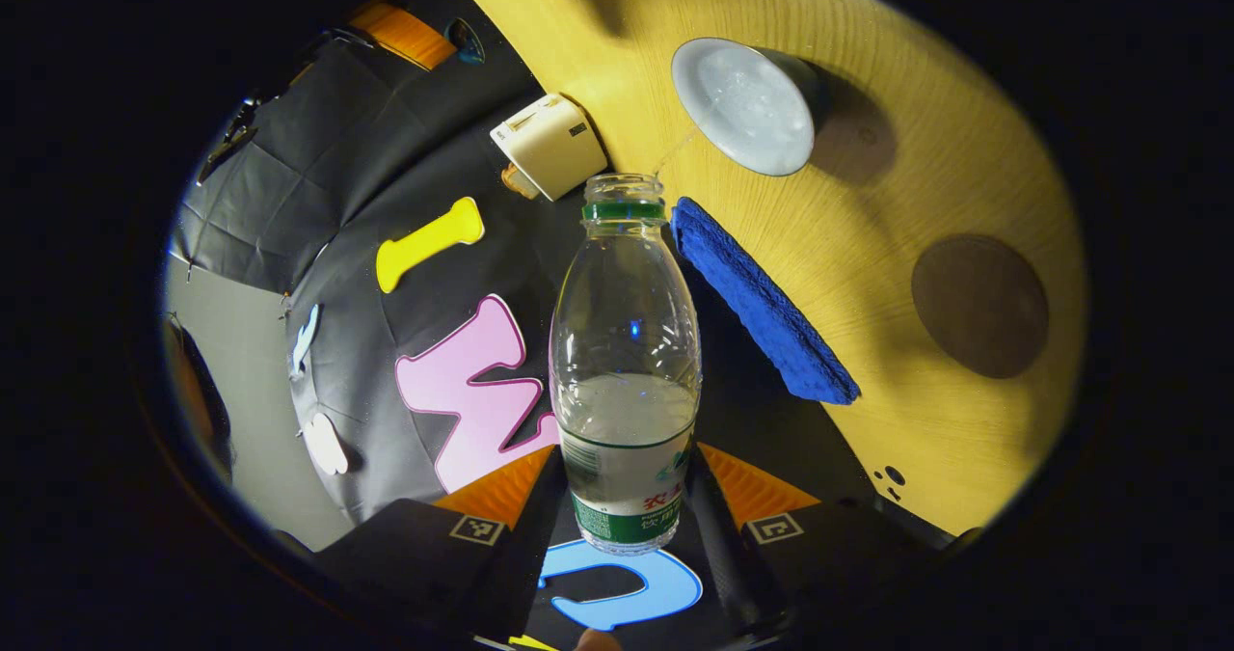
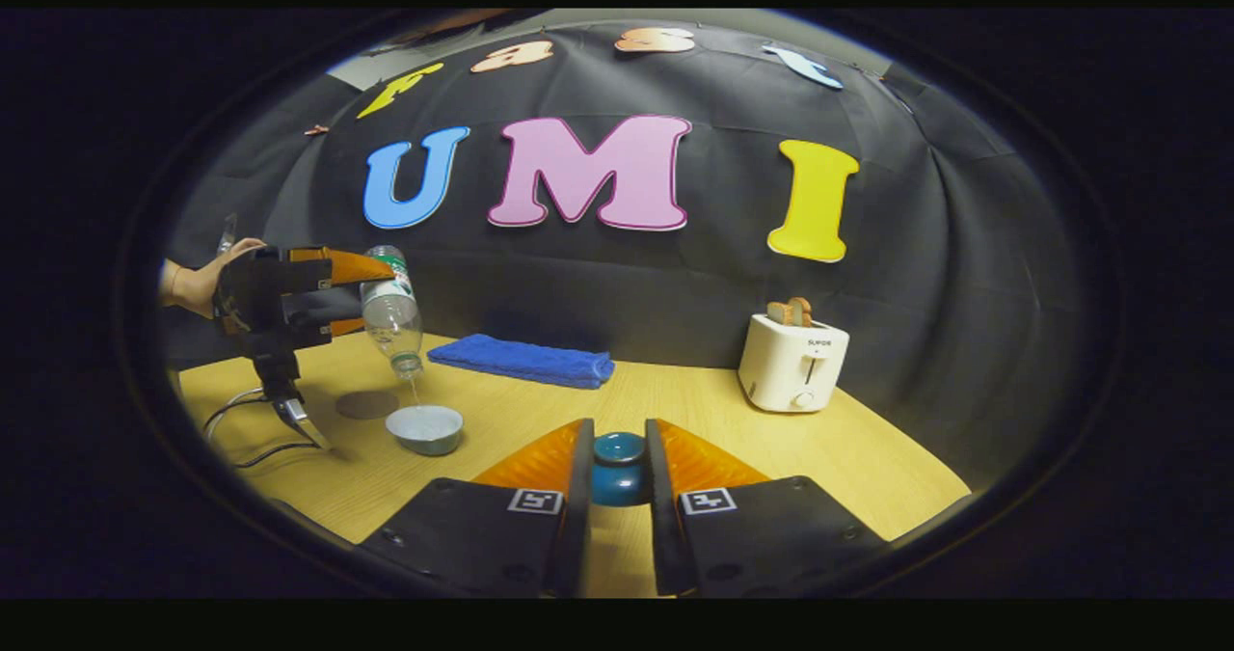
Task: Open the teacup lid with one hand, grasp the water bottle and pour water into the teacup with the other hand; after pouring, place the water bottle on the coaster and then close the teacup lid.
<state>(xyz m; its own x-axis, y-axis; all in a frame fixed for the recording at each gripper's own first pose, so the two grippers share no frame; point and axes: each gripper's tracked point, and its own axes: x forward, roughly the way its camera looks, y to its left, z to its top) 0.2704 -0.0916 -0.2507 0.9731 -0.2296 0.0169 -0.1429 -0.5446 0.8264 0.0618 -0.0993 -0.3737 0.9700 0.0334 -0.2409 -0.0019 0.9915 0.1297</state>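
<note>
**Pouring under way, coaster and lid still ahead**

At left, left gripper (image 2: 362, 294) fingers clamped on tilted water bottle (image 2: 392, 318), thin stream falling into open teacup (image 2: 425, 428). Coaster (image 2: 366, 404) just beside, bare. Behind, blue towel (image 2: 522, 360). Centre, right gripper (image 2: 617, 482) pinching lid (image 2: 618, 468). Far right, toaster (image 2: 792, 363), well clear.

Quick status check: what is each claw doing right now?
Left claw: closed on the water bottle, tipped over the teacup.
Right claw: closed on the teacup lid.

Wooden table (image 2: 733, 439) bears teacup (image 2: 425, 428), coaster (image 2: 366, 404), towel (image 2: 523, 360), toaster (image 2: 792, 363).
</note>
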